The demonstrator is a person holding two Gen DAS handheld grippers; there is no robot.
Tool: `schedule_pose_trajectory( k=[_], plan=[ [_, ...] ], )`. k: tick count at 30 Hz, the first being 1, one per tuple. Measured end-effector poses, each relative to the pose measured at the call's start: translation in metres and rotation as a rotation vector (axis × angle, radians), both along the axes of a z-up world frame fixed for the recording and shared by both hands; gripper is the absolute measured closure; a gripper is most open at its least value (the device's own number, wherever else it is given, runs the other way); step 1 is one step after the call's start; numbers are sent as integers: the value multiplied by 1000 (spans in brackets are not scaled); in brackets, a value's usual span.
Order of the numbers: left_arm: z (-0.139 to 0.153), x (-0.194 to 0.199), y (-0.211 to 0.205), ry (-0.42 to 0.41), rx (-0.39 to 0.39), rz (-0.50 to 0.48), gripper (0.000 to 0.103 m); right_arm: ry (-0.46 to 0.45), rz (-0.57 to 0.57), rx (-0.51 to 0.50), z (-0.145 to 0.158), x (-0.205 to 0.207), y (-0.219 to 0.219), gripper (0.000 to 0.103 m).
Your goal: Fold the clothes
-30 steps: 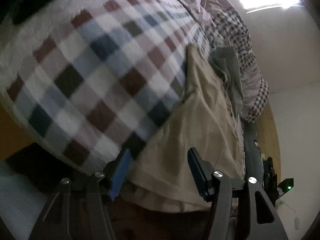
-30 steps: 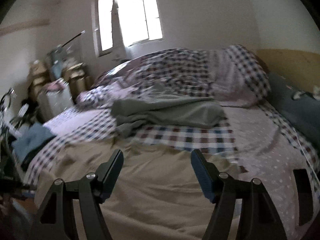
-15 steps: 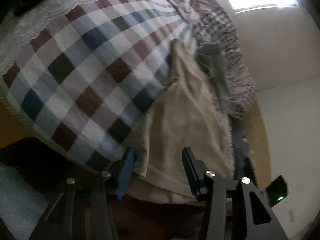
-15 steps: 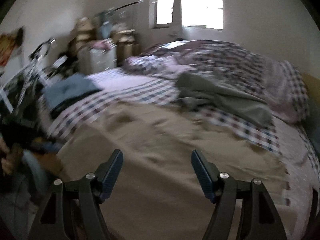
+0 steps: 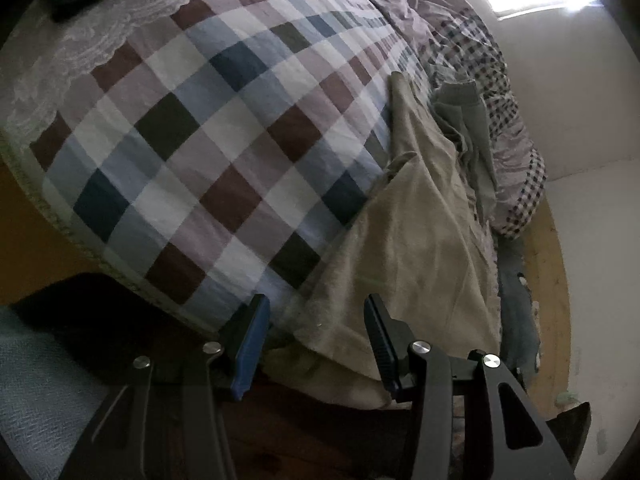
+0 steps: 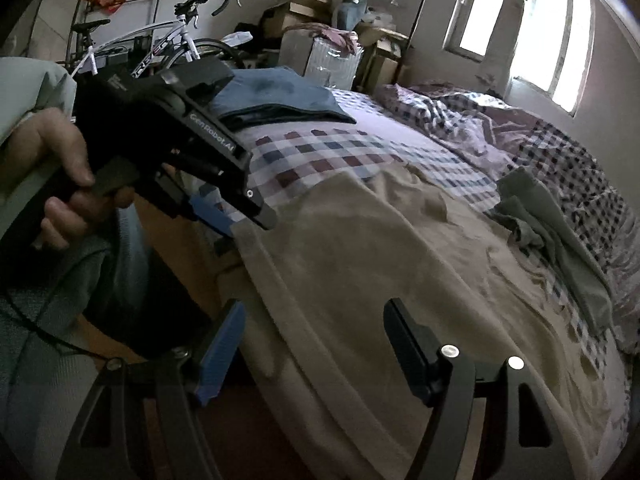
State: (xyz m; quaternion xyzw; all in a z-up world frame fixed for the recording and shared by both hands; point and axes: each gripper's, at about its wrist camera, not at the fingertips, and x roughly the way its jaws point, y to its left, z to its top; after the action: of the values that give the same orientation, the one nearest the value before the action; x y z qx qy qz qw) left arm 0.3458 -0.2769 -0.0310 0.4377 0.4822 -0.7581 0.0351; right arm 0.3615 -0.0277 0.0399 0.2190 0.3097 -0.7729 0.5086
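Note:
A beige garment [image 5: 416, 248] [image 6: 380, 264] lies spread flat over the checked bedspread [image 5: 192, 128], its near hem hanging over the bed's edge. My left gripper [image 5: 314, 326] is open, its fingers straddling the near left corner of the hem. In the right wrist view that same left gripper [image 6: 240, 220] shows at the garment's corner, held by a person's hand [image 6: 64, 184]. My right gripper [image 6: 316, 340] is open and hovers over the near hem, further right, with nothing between its fingers. A grey-green garment [image 6: 556, 232] [image 5: 468, 128] lies crumpled beyond the beige one.
A folded blue garment [image 6: 276, 96] rests on the far left corner of the bed. A plaid duvet [image 6: 540, 132] is bunched at the head. A bicycle [image 6: 168, 44], boxes [image 6: 316, 20] and a window [image 6: 532, 36] stand beyond the bed.
The right gripper has swung left, so its view now takes in the left gripper and the hand. The left gripper has closed in on the beige garment's near corner. Both stay open.

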Motion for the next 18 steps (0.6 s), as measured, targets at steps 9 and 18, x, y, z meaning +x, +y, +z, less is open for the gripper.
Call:
schedule_pose_trajectory(
  k=[9, 18],
  plan=[
    [20, 3, -2, 189, 135, -38, 99, 238, 17, -24, -2, 24, -29, 28],
    [21, 3, -12, 241, 254, -54, 99, 520, 89, 74, -36, 49, -74, 37]
  ],
)
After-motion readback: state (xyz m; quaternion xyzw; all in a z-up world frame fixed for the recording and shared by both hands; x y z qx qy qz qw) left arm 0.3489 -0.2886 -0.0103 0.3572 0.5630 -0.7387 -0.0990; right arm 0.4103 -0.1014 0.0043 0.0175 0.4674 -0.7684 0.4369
